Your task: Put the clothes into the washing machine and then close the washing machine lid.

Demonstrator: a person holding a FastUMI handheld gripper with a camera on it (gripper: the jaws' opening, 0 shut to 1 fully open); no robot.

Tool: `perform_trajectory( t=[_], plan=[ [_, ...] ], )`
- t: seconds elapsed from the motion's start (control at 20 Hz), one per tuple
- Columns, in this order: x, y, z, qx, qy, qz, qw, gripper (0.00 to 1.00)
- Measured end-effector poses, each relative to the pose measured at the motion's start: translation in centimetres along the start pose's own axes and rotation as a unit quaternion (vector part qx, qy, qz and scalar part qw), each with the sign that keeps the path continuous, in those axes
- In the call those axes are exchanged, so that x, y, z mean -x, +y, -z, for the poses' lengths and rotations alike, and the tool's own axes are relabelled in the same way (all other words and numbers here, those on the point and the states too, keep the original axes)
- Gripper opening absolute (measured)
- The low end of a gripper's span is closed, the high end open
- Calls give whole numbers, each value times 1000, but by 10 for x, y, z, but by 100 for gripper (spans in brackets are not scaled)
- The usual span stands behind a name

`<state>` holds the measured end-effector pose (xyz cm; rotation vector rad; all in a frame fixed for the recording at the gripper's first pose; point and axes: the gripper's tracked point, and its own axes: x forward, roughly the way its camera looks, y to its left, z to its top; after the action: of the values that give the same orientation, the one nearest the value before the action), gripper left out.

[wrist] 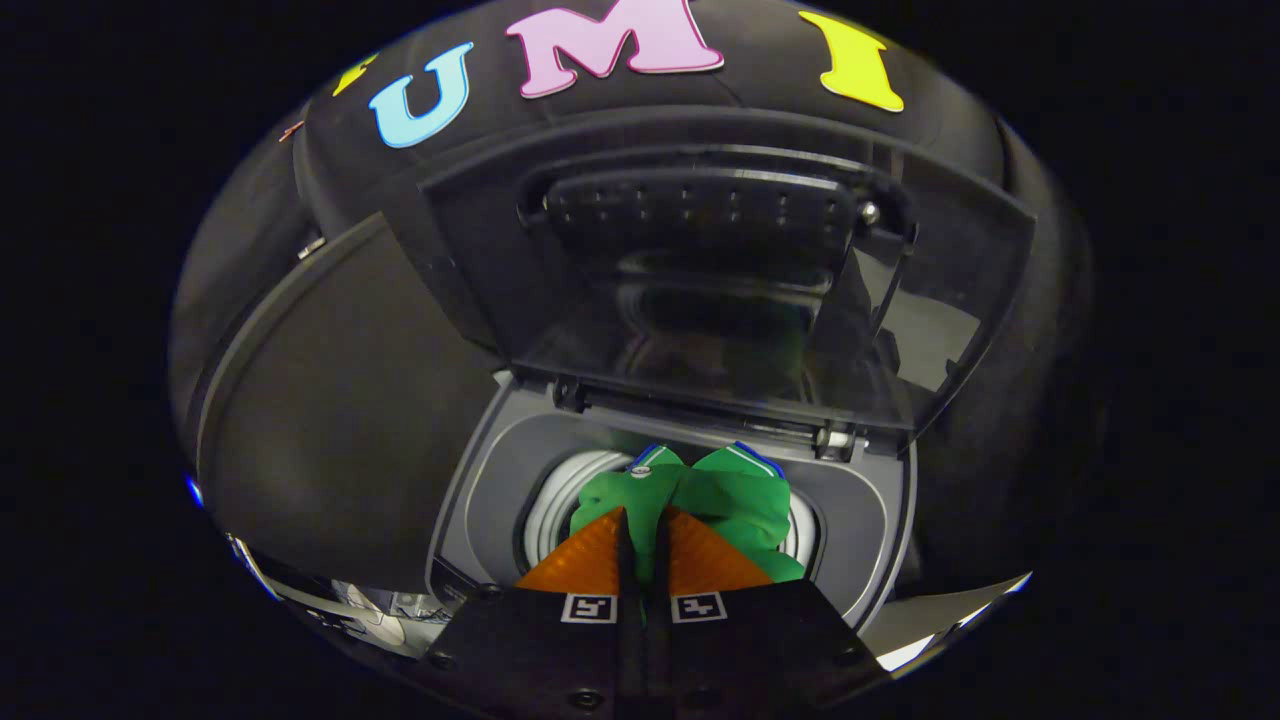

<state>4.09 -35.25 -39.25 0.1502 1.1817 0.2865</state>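
while the washing machine (880, 520) stands with its lid (700, 300) tilted up and back, the gripper (645, 520) hangs over the machine's round drum opening, its fingers (590, 560) nearly pressed together and pinching a green garment (740, 500). the garment bunches just ahead of the fingers, over the drum (560, 490), its blue and white trim toward the lid hinge.

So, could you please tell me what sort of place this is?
Probably a laundry setup inside a recording booth: a top-loading washing machine with its lid raised, black cloth wall behind. The tongs are shut on a green garment over the drum.
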Motion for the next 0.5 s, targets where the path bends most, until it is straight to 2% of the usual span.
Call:
perform_trajectory(
  t=[0.35, 0.5],
  plan=[
    [-42, -12, 40, -22, 65, 45, 997, 5],
    [-58, -12, 54, -13, 89, 44, 995, 5]
  ],
)
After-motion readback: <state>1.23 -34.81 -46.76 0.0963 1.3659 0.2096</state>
